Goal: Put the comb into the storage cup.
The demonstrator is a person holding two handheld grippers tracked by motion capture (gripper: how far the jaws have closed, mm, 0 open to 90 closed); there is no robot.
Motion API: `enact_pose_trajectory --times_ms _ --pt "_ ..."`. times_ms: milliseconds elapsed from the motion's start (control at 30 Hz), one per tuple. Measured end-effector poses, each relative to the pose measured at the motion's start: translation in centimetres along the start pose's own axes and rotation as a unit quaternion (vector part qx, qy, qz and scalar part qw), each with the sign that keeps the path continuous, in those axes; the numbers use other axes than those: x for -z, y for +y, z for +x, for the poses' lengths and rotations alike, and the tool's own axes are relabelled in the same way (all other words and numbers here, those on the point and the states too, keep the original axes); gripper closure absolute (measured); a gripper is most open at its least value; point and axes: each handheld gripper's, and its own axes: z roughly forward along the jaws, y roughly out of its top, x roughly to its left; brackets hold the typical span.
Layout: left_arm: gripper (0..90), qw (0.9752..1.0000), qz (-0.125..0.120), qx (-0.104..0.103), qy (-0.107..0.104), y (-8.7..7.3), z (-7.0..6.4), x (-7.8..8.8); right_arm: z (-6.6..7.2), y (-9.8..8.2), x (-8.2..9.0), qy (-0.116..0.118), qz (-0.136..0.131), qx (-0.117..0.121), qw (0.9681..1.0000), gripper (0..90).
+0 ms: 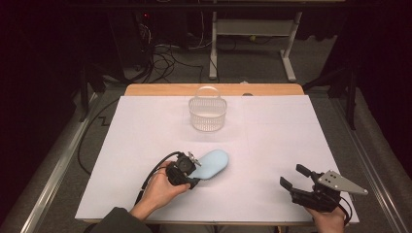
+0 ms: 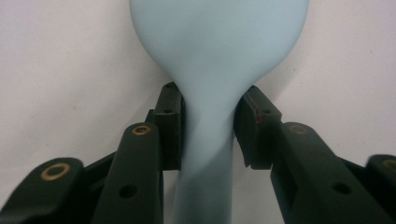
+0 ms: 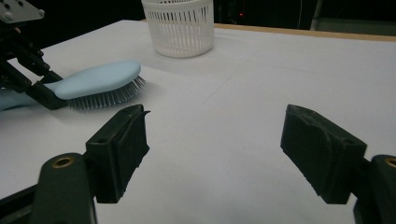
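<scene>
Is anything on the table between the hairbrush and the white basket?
Nothing visible: bare white tabletop lies between the light blue hairbrush, gripped at its neck by the left gripper, and the white basket beyond it.

Left tongs (image 1: 193, 171) clamped narrow; right tongs (image 1: 292, 176) gape wide.

The desk (image 1: 145, 126) has a white sheet over its top, with a strip of bare wood along the far edge at twelve o'clock. A white slotted basket (image 1: 208, 112) with a hoop handle stands upright toward twelve o'clock of centre. A pale blue hairbrush (image 1: 214, 163) lies bristles down toward six o'clock of centre, its head pointing to about two o'clock.
</scene>
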Motion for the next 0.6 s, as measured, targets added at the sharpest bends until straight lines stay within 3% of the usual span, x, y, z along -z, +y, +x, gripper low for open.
enact_pose_trajectory --times_ms 267,600 --pt "68.7 0.9999 0.003 -0.009 0.009 0.00 -0.35 0.07 0.01 -0.02 0.00 -0.001 0.001 0.002 1.0000 23.6" --pt "69.1 0.9998 -0.020 0.004 -0.002 -0.32 0.21 0.45 0.01 -0.02 0.01 0.000 0.001 0.002 1.0000 23.6"
